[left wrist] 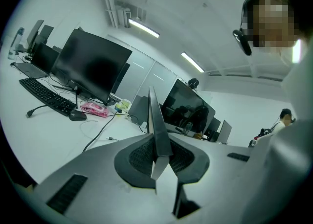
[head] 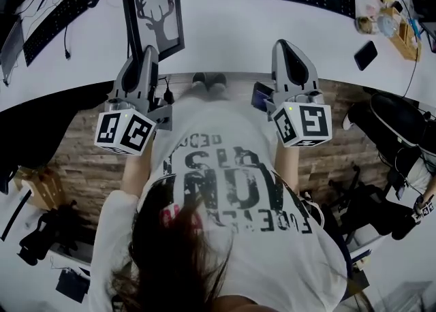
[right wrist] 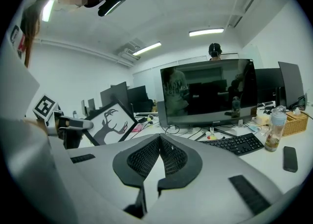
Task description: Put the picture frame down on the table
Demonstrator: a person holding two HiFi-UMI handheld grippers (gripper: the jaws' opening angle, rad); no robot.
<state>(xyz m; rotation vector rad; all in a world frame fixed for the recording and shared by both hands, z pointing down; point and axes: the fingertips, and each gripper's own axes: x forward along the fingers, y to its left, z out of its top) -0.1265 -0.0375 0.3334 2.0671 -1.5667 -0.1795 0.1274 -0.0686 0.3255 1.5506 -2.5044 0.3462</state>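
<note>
Head view: left gripper [head: 150, 53] grips picture frame [head: 152, 9].

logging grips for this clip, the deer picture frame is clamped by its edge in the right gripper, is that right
Not quite. The picture frame is clamped by its edge in the left gripper, not the right. The left gripper view shows its jaws shut on the frame's edge. The right gripper has its jaws together with nothing between them.

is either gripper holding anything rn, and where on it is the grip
The left gripper clamps the picture frame by its edge nearest the person. The right gripper is shut on nothing.
</note>
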